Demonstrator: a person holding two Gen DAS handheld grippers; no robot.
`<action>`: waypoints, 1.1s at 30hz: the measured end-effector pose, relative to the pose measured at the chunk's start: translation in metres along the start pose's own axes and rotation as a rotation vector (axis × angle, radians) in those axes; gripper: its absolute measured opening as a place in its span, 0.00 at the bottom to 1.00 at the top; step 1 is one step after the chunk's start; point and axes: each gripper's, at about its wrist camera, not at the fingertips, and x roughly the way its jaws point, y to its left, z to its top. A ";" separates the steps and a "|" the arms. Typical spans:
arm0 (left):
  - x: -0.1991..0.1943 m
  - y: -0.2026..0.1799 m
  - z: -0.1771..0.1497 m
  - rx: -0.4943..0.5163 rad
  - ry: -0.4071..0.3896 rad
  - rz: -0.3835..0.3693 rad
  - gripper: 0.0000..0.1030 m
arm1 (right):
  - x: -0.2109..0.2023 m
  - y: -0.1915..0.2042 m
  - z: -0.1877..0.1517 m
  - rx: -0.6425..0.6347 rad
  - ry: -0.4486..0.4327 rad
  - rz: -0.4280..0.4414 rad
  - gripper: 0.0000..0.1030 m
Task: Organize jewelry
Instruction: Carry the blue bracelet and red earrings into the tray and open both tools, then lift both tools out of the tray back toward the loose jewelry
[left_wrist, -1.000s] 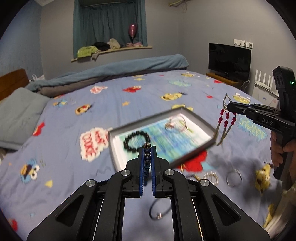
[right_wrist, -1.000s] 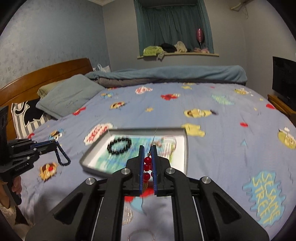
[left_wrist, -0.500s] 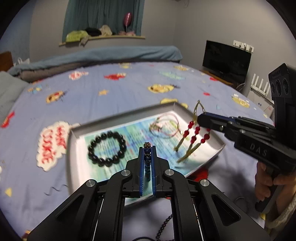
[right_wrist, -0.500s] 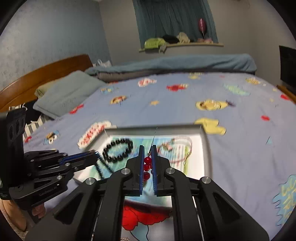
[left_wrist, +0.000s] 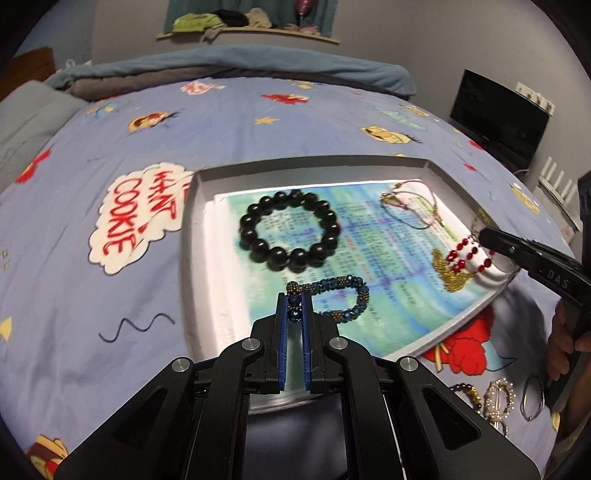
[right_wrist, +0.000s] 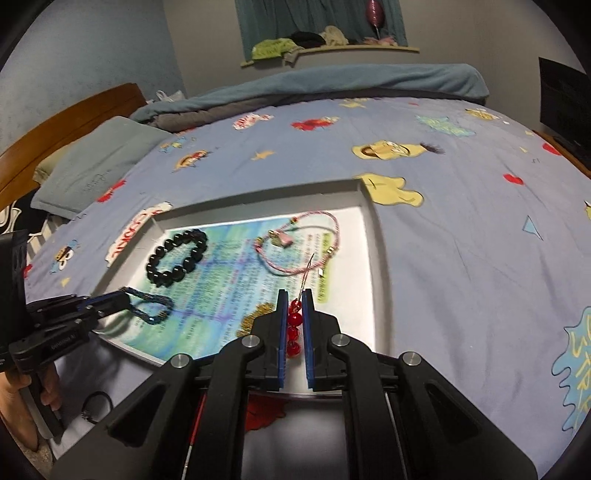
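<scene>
A shallow grey tray (left_wrist: 192, 236) (right_wrist: 369, 206) lined with a printed sheet lies on the bed. In it rest a black bead bracelet (left_wrist: 290, 230) (right_wrist: 177, 256) and a thin pink cord bracelet (left_wrist: 413, 206) (right_wrist: 299, 242). My left gripper (left_wrist: 294, 306) (right_wrist: 123, 299) is shut on a blue beaded bracelet (left_wrist: 334, 297) (right_wrist: 149, 304) that droops onto the tray's near part. My right gripper (right_wrist: 294, 310) (left_wrist: 480, 236) is shut on a red bead earring (right_wrist: 293, 326) (left_wrist: 467, 254) with gold tassels, which touch the sheet at the tray's right side.
Loose jewelry lies on the blue cartoon bedspread (left_wrist: 110, 147) near the tray's near right corner: a sparkly clip (left_wrist: 500, 398), a metal ring (left_wrist: 532, 402) and dark beads (left_wrist: 465, 389). A small black ring (right_wrist: 96, 404) lies by the left hand. A TV (left_wrist: 498, 118) stands to the right.
Both grippers have come down and closer to the tray. The blue bracelet and the earring's tassels now rest on the tray's sheet instead of hanging above it.
</scene>
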 end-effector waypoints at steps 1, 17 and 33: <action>0.000 0.000 0.000 0.001 0.001 0.004 0.07 | 0.001 -0.001 -0.001 -0.002 0.005 -0.007 0.07; -0.009 -0.002 0.001 0.011 -0.037 0.071 0.54 | -0.008 -0.004 0.000 0.004 -0.015 -0.039 0.26; -0.062 -0.025 0.004 0.007 -0.102 0.155 0.89 | -0.054 0.008 0.003 -0.028 -0.039 -0.024 0.83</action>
